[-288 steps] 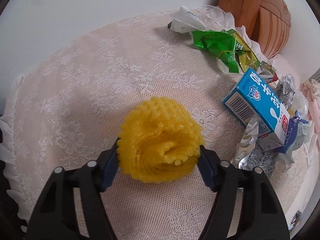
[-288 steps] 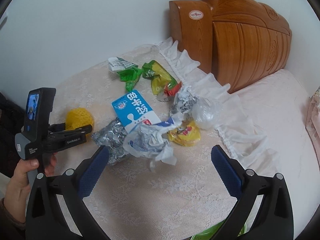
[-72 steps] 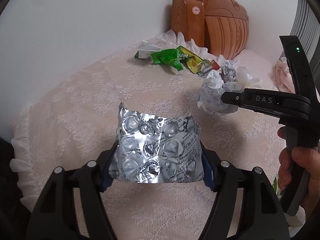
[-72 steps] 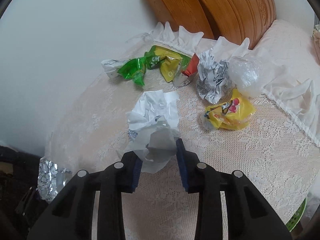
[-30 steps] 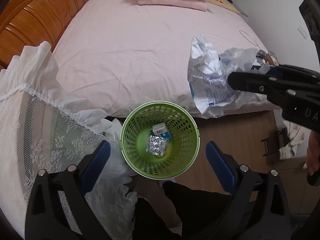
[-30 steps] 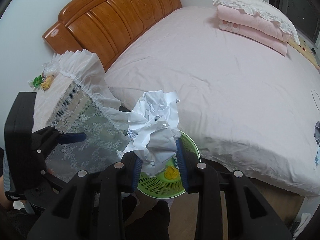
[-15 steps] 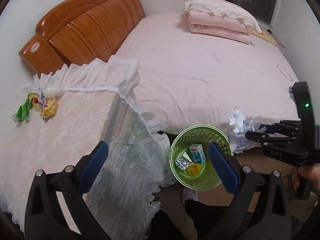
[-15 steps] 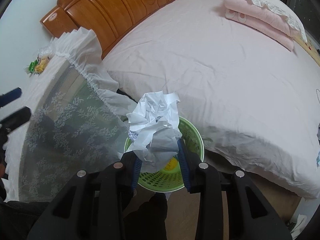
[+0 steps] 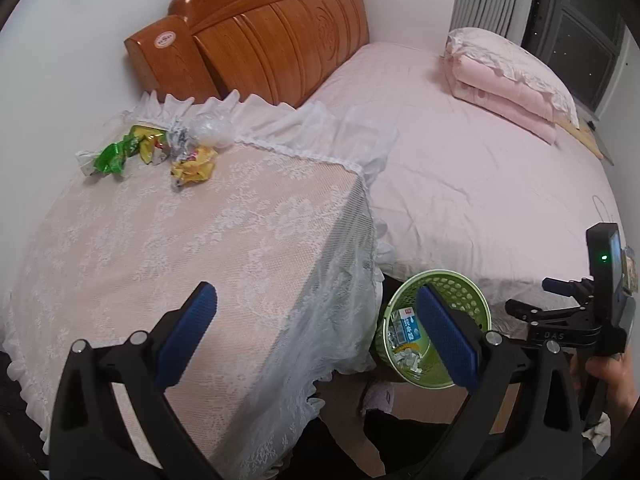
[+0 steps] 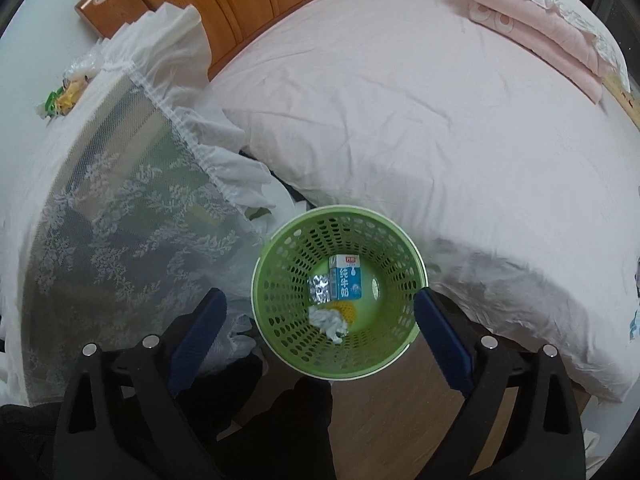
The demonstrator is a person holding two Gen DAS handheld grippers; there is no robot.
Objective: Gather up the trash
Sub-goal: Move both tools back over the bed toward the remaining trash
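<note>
Trash in basket: crumpled white paper wad (image 10: 329, 322) lies on the floor of the round green perforated plastic basket (image 10: 280, 320), beside a silver foil blister sheet (image 10: 320, 288), a blue-and-white milk carton (image 10: 347, 278) and a yellow foam net (image 10: 347, 309); it sits there because it dropped straight down from above.
Right claw: right claw (image 10: 320, 338) hangs over the basket mouth, pads spread wide with nothing between them; its jaws have just been opening, so the wad was let go over the opening rather than set down.
Left claw: left claw (image 9: 318, 330) is also spread and empty, aimed across the lace-covered bench (image 9: 168, 248), likely for the next pick.
Trash left: green foil wrapper (image 9: 114, 156), yellow crumpled snack packet (image 9: 194, 168), a printed paper wad (image 9: 178, 136) and a clear plastic wad (image 9: 212, 130) cluster at the bench's far edge, by the wooden headboard (image 9: 260, 32).
Basket position: on the floor between the bench's near corner and the pink bed (image 9: 460, 152), within easy reach of both hands.
Progress: judged partway; four pieces binned, several remain.
</note>
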